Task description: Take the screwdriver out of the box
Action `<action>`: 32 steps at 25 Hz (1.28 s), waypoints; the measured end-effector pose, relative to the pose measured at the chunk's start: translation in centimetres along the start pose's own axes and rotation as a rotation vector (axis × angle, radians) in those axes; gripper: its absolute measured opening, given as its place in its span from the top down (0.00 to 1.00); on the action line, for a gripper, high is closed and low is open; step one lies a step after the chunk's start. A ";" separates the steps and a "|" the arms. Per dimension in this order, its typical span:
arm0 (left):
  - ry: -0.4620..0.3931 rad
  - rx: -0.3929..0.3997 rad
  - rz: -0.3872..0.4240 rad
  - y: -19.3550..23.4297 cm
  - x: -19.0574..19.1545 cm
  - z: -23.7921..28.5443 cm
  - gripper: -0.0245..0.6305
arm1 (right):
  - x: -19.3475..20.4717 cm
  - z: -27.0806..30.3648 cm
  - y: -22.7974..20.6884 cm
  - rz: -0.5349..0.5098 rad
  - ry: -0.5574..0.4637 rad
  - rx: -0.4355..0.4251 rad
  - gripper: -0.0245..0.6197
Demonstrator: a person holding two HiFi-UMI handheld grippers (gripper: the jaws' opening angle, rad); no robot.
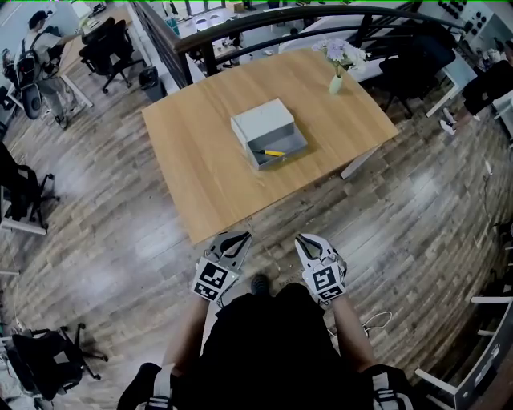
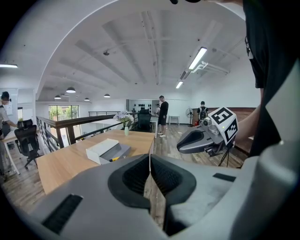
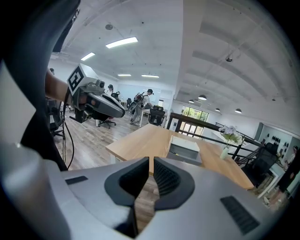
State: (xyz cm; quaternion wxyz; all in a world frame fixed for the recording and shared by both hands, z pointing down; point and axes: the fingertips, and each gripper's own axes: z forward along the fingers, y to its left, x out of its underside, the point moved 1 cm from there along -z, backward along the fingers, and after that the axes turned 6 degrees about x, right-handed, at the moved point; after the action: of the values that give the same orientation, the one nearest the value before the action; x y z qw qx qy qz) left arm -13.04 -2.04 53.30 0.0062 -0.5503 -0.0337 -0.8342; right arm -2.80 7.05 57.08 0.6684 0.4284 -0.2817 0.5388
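Note:
A grey box (image 1: 267,130) lies in the middle of the wooden table (image 1: 208,160), its drawer pulled out toward me. In the drawer lies a yellow-handled screwdriver (image 1: 272,152). Both grippers hang close to my body, short of the table's near edge and well apart from the box. My left gripper (image 1: 238,236) is shut and holds nothing; so is my right gripper (image 1: 305,239). The left gripper view has the box (image 2: 107,151) and a bit of yellow screwdriver (image 2: 114,159) beyond the shut left gripper (image 2: 150,158). Past the shut right gripper (image 3: 151,161) the right gripper view shows the box (image 3: 184,151).
A small vase of flowers (image 1: 337,66) stands at the table's far right corner. A dark railing (image 1: 264,24) runs behind the table. Office chairs (image 1: 112,48) stand at the far left, another chair (image 1: 48,360) at my near left. Wood floor surrounds the table.

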 end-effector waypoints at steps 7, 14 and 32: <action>-0.003 -0.011 -0.005 0.3 0.1 -0.7 0.92 | 0.5 0.2 -0.1 0.017 0.013 0.005 0.89; 0.004 -0.051 -0.023 1.0 0.6 -0.4 0.92 | 0.7 1.2 -0.5 -0.008 0.006 -0.030 0.89; 0.007 -0.187 -0.074 6.2 -2.6 3.9 0.92 | -1.4 7.5 -7.4 -0.094 -0.030 -0.160 0.89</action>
State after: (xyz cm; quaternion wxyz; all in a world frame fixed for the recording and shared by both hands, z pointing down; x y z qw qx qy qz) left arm -8.19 -8.02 52.76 -0.0757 -0.5439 0.0241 -0.8354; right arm 4.58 -0.60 57.51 0.7207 0.3945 -0.3136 0.4761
